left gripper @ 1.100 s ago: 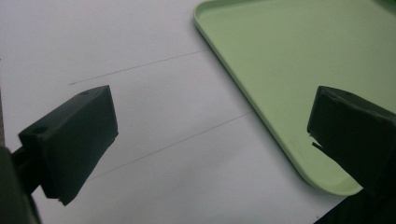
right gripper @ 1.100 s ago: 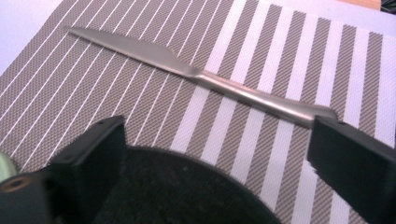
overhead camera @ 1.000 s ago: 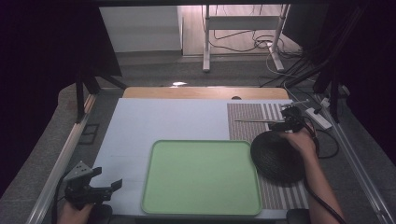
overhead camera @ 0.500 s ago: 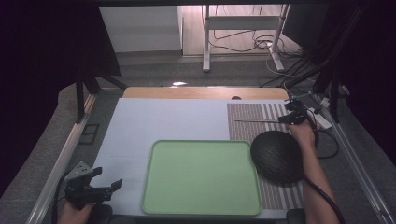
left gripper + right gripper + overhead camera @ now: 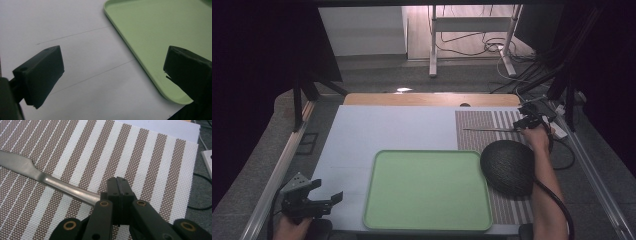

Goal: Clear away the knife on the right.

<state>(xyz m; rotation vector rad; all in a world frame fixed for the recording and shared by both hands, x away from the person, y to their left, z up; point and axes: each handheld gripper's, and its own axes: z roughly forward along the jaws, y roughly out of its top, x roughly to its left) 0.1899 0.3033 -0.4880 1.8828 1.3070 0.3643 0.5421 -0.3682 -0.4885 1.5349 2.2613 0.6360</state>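
- The left gripper (image 5: 319, 199) sat at about 7 o'clock on the white table sheet (image 5: 387, 130), its jaws released and wide apart with nothing between them; the person's hand behind it was cut off by the bottom edge.
- The green tray (image 5: 428, 189) lay just right of it, at 6 o'clock, and was empty.
- A dark woven bowl (image 5: 507, 166) rested upside down at 4 o'clock on the striped placemat (image 5: 484, 125), touching the tray's right rim.
- The right gripper (image 5: 526, 121), at 2 o'clock, was clenched on the handle of a table knife (image 5: 37, 176); the handle end was hidden behind the jaws, and the blade pointed toward 9 o'clock over the placemat.
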